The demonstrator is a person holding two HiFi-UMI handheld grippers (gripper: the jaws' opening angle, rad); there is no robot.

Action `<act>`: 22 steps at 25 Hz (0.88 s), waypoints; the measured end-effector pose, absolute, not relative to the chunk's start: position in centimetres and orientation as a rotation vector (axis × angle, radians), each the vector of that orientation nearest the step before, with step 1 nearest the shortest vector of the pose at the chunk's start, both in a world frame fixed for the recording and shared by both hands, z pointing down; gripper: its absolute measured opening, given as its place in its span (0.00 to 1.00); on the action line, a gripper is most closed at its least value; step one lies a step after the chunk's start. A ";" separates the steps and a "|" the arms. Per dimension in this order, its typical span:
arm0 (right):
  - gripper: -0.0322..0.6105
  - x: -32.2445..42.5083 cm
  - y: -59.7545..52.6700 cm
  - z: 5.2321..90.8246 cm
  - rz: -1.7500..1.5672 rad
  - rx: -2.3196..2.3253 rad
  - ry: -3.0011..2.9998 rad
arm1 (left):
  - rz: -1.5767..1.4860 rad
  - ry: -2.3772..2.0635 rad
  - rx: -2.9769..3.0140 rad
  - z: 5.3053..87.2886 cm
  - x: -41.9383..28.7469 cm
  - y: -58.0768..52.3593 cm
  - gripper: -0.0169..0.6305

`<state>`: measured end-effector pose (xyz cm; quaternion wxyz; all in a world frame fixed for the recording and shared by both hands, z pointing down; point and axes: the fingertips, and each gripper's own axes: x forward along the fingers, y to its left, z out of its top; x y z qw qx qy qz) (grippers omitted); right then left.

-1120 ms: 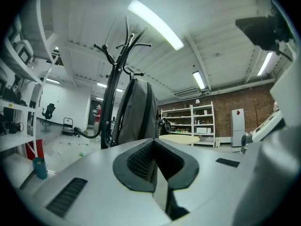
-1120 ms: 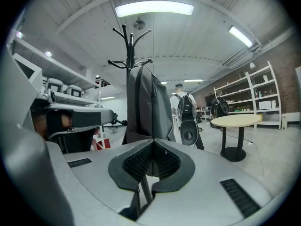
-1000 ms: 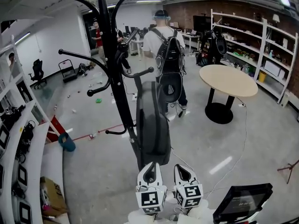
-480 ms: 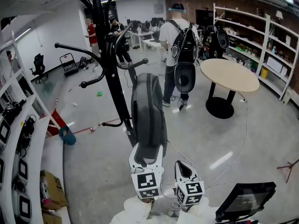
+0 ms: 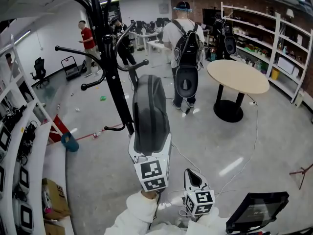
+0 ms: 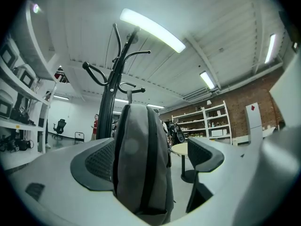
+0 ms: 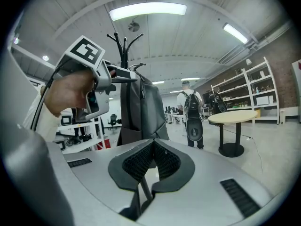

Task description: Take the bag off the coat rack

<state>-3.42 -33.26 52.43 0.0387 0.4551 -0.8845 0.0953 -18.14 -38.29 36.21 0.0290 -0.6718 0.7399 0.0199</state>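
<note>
We hold our left claw [image 5: 150, 147] up at twelve o'clock, jaws opening with the bag [image 5: 150, 106] between them. Our right claw [image 5: 192, 175] sits low at five o'clock, jaws pressed together.

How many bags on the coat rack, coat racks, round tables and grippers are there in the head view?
Grey bag on the rack: 1
Black coat rack: 1
Tan round table: 1
Grippers: 2 (left gripper, jaws opening with the bag between them; right gripper, shut)
Total: 5
</note>
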 end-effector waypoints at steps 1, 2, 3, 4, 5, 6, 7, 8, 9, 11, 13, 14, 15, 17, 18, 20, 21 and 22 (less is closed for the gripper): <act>0.07 -3.2 -33.2 52.5 0.296 1.397 -2.709 | 0.049 2.275 -2.072 35.9 -18.0 -38.8 0.74; 0.07 -3.0 -33.1 52.7 0.302 1.399 -2.706 | 0.031 2.272 -2.069 35.7 -17.9 -39.3 0.75; 0.07 -2.9 -33.1 52.8 0.308 1.399 -2.703 | 0.011 2.276 -2.061 35.6 -17.9 -39.8 0.76; 0.07 -2.7 -33.0 52.9 0.316 1.400 -2.700 | -0.008 2.287 -2.048 35.6 -18.1 -40.3 0.77; 0.07 -2.7 -33.0 53.0 0.323 1.399 -2.698 | -0.021 2.306 -2.033 35.6 -18.4 -40.8 0.77; 0.07 -2.6 -32.9 53.1 0.327 1.398 -2.697 | -0.029 2.328 -2.022 35.6 -18.8 -41.3 0.77; 0.07 -2.5 -32.9 53.1 0.329 1.397 -2.696 | -0.031 2.351 -2.015 35.6 -19.3 -41.7 0.77; 0.07 -2.4 -32.9 53.1 0.330 1.398 -2.695 | -0.030 2.370 -2.010 35.5 -19.7 -42.2 0.77; 0.07 -2.3 -32.9 53.1 0.332 1.399 -2.693 | -0.030 2.384 -2.003 35.3 -20.1 -42.7 0.77; 0.07 -2.1 -33.0 53.3 0.341 1.405 -2.689 | -0.043 2.400 -1.980 34.9 -20.7 -43.5 0.77; 0.07 -2.0 -33.1 53.4 0.352 1.411 -2.686 | -0.062 2.411 -1.963 34.7 -21.1 -44.3 0.77; 0.07 -2.0 -33.2 53.5 0.355 1.412 -2.686 | -0.068 2.417 -1.961 34.7 -21.2 -44.5 0.77; 0.07 -2.0 -33.2 53.5 0.357 1.412 -2.687 | -0.072 2.421 -1.959 34.6 -21.3 -44.7 0.77; 0.07 -1.9 -33.3 53.5 0.357 1.411 -2.686 | -0.084 2.429 -1.949 34.8 -21.4 -44.8 0.77; 0.07 -1.9 -33.4 53.4 0.356 1.410 -2.686 | -0.098 2.435 -1.938 34.9 -21.4 -45.0 0.77; 0.07 -1.9 -33.6 53.4 0.354 1.409 -2.687 | -0.140 2.451 -1.916 35.1 -21.6 -45.3 0.77; 0.07 -1.8 -33.7 53.4 0.355 1.410 -2.688 | -0.158 2.459 -1.908 35.2 -21.8 -45.4 0.77; 0.07 -1.8 -33.8 53.4 0.358 1.410 -2.687 | -0.171 2.469 -1.899 35.4 -21.9 -45.5 0.77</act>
